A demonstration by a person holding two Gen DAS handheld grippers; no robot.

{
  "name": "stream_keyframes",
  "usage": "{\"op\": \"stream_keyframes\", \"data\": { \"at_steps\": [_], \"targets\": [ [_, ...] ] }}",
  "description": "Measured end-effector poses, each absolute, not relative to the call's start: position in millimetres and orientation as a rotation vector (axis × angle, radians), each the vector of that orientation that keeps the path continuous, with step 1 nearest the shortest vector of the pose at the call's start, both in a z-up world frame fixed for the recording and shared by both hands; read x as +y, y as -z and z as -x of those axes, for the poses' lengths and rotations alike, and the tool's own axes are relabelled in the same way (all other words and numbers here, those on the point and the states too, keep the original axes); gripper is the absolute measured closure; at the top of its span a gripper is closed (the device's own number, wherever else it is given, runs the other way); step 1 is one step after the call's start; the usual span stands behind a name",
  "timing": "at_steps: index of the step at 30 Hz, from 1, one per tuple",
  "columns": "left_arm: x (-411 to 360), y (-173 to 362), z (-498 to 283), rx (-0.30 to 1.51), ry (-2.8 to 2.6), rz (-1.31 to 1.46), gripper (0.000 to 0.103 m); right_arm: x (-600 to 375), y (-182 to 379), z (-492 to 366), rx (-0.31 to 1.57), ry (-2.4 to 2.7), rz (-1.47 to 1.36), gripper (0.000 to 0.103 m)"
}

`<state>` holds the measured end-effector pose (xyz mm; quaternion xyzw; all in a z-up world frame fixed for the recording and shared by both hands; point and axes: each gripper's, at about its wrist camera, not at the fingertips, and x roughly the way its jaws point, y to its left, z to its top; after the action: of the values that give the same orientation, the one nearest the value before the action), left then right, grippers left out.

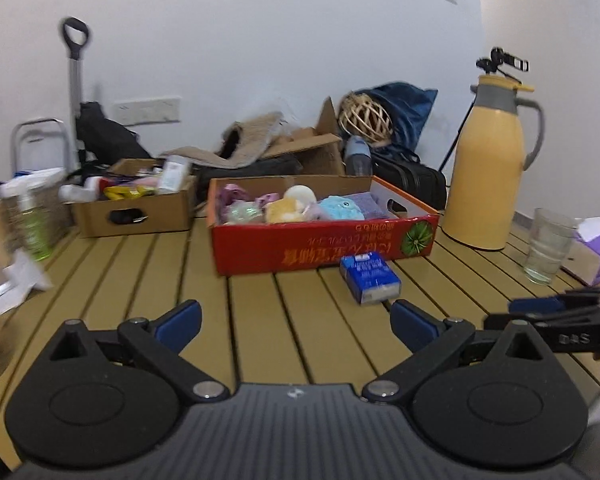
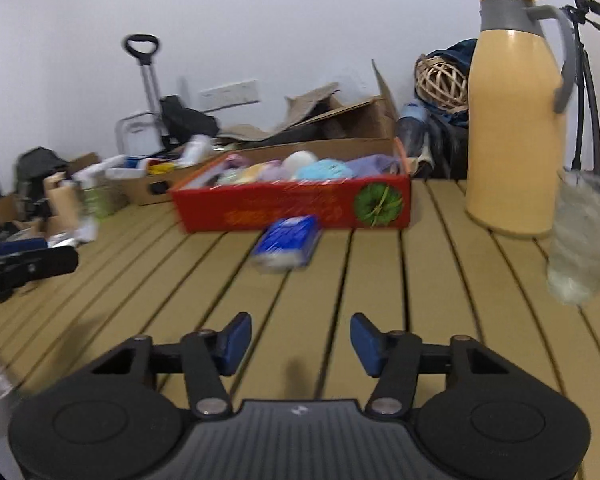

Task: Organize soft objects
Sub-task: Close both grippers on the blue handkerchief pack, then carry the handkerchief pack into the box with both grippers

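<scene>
Lying on the slatted worktop just in front of the red box, the blue tissue pack looks like the 1 soft thing not yet put away; whether it touches the box wall cannot be told. Inside the box sit several plush toys and a purple cloth, packed side by side. Both grippers hover low over the near part of the worktop and hold nothing. The left gripper has its fingers spread wide; the right gripper has its fingers apart too, somewhat narrower. From the left gripper the pack lies ahead and to the right, close beyond its right finger. From the right gripper it lies ahead and slightly left, nearly on the centre line but farther off. The pack's long axis runs roughly from near to far, tilted a little, so its short width faces either gripper and should fit between open fingers on a straight approach. I judge the left gripper nearer, though the right is better lined up. A yellow jug and a drinking glass stand to the right, well clear of that path.
</scene>
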<state>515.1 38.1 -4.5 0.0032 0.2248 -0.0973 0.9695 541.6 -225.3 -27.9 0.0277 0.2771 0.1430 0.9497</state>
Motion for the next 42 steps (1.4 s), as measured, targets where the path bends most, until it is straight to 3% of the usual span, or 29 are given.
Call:
{"op": "stream_keyframes", "data": {
  "at_steps": [7,10,14,17,19,21,23,30,34,36,42],
  "targets": [
    [28,28,-614,0.541,0.147,0.042,0.003,-203,48,-672,0.649,-0.242,-0.011,0.066],
    [44,37,-623,0.535,0.130,0.121,0.003,-181,58,-667,0.700,-0.568,-0.058,0.075],
    [65,44,-617,0.530,0.126,0.163,0.006,-184,52,-651,0.654,-0.667,-0.132,0.072],
    [68,44,-616,0.547,0.180,0.197,0.021,-211,42,-661,0.599,-0.540,-0.260,0.060],
    [63,46,-626,0.596,0.249,0.259,0.032,-211,42,-680,0.601,-0.517,-0.277,0.060],
    [54,51,-638,0.656,0.309,0.305,0.052,-204,46,-706,0.641,-0.515,-0.270,0.061],
    [44,56,-644,0.691,0.355,0.320,0.063,-198,55,-720,0.682,-0.521,-0.296,0.062],
    [54,67,-645,0.694,0.310,0.355,0.079,-172,69,-690,0.708,-0.602,-0.271,0.068],
    [58,68,-646,0.693,0.316,0.378,0.081,-179,70,-689,0.708,-0.594,-0.330,0.075],
    [56,66,-643,0.685,0.307,0.373,0.083,-183,69,-688,0.706,-0.579,-0.361,0.085],
    [57,36,-619,0.578,0.331,0.373,0.084,-184,39,-660,0.604,-0.555,-0.356,0.087]
  ]
}}
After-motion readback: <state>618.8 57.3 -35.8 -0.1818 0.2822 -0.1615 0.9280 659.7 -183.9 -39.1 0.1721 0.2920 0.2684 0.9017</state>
